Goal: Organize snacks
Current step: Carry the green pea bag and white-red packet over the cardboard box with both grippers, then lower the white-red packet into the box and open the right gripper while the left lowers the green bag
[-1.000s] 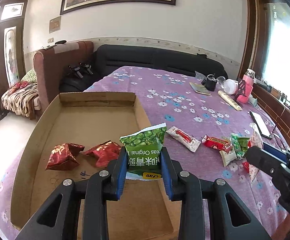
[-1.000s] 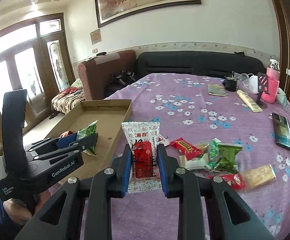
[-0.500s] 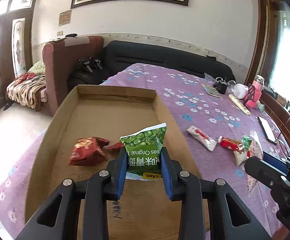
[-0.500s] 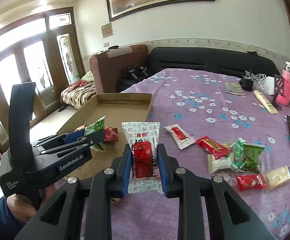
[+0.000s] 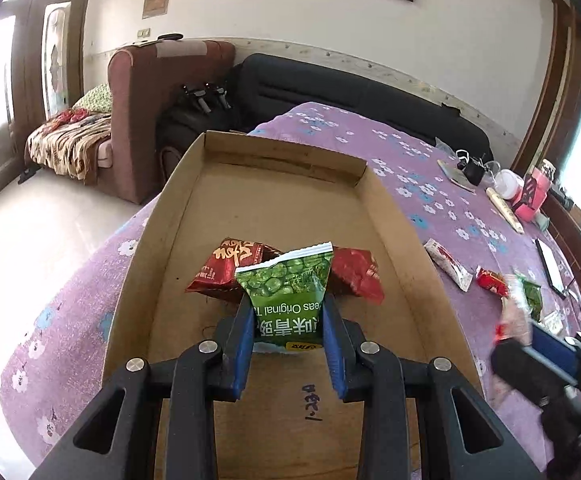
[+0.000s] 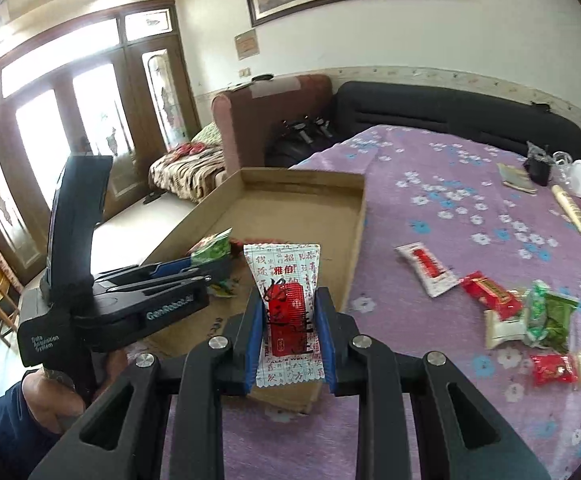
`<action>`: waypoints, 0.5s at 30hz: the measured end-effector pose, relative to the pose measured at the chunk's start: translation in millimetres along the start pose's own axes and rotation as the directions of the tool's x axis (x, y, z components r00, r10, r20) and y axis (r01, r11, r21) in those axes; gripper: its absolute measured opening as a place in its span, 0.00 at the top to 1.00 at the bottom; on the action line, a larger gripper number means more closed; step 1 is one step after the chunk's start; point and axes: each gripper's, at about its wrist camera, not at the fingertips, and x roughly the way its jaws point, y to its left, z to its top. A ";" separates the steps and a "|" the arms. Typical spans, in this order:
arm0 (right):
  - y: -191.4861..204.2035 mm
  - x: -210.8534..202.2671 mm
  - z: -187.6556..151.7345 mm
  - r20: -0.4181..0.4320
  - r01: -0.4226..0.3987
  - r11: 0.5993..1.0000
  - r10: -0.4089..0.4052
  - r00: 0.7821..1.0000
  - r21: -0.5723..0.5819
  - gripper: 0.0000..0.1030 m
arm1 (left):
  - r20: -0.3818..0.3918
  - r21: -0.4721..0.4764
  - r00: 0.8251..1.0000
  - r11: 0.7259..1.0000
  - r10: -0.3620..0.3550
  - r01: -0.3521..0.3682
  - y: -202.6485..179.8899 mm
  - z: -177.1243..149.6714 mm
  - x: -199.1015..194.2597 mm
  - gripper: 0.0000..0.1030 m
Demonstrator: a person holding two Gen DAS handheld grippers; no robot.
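Note:
My left gripper (image 5: 288, 316) is shut on a green pea snack packet (image 5: 288, 286) and holds it over the cardboard tray (image 5: 290, 168). Two red snack packets (image 5: 230, 266) lie in the tray just behind the green one. My right gripper (image 6: 288, 320) is shut on a white and red snack packet (image 6: 286, 276), held above the tray's near right corner (image 6: 354, 240). The left gripper (image 6: 162, 280) shows to its left in the right wrist view. Several loose snacks (image 6: 530, 312) lie on the purple tablecloth to the right.
The table has a purple flowered cloth (image 6: 450, 184). At its far right end are a phone (image 5: 550, 264), a pink bottle (image 5: 530, 196), a white jar and a long pale pack (image 6: 572, 210). A red armchair (image 5: 162, 92) and black sofa (image 5: 350, 88) stand behind.
Both grippers have moved left and forward over the tray with their packets. The red packets now sit directly behind the green packet.

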 end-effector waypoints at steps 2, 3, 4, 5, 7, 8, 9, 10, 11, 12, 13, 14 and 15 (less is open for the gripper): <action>3.4 7.3 0.0 -0.017 -0.005 1.000 0.005 1.000 -0.007 0.76 | -0.003 0.011 1.000 1.000 0.003 -0.003 -2.4 -0.5 0.5 0.68; 3.6 11.0 0.0 -0.025 -0.004 1.000 0.004 1.000 -0.006 0.76 | -0.008 0.012 1.000 1.000 0.003 -0.002 -2.2 -0.5 1.1 0.68; 3.6 14.0 -0.1 -0.032 -0.008 1.000 0.008 0.999 0.000 0.76 | -0.013 0.012 1.000 1.000 0.003 -0.003 -2.1 -0.6 2.0 0.68; 2.5 17.2 -0.1 -0.040 -0.016 1.000 0.017 0.999 0.009 0.76 | -0.017 0.011 1.000 1.000 0.004 -0.003 -1.7 -0.2 2.4 0.68; 0.3 21.8 -0.7 -0.052 -0.025 0.999 0.026 0.998 0.022 0.76 | -0.021 0.012 1.000 1.000 0.003 -0.002 -2.0 -0.4 2.9 0.68; -1.1 24.7 -1.2 -0.059 -0.027 0.999 0.029 0.998 0.029 0.76 | -0.021 0.015 1.000 1.000 0.004 -0.003 -2.6 -0.3 3.1 0.68; -2.4 27.4 -2.0 -0.067 -0.031 0.999 0.034 0.997 0.036 0.76 | -0.022 0.018 1.000 1.000 0.005 -0.005 -3.1 -0.5 3.2 0.68; -2.5 29.9 -2.9 -0.072 -0.033 0.999 0.036 0.997 0.040 0.76 | -0.021 0.022 1.000 1.000 0.007 -0.007 -3.8 -0.9 3.2 0.68; -3.0 32.2 -4.1 -0.080 -0.035 0.998 0.038 0.996 0.043 0.76 | -0.022 0.025 1.000 1.000 0.010 -0.009 -4.2 -1.1 3.3 0.68; -2.9 33.9 -5.3 -0.086 -0.035 0.998 0.038 0.996 0.044 0.76 | -0.024 0.029 1.000 1.000 0.010 -0.010 -4.5 -1.4 3.6 0.68; -2.7 35.2 -6.0 -0.088 -0.034 0.999 0.038 0.995 0.043 0.76 | -0.026 0.033 1.000 0.999 0.012 -0.012 -5.7 -1.1 4.6 0.68; -2.3 36.6 -6.9 -0.092 -0.034 0.999 0.038 0.995 0.041 0.76 | -0.026 0.035 1.000 0.999 0.014 -0.013 -6.0 -0.9 4.9 0.68; -2.0 37.4 -7.6 -0.095 -0.034 0.999 0.038 0.995 0.038 0.76 | -0.027 0.038 1.000 0.999 0.015 -0.014 -6.7 -1.1 5.4 0.68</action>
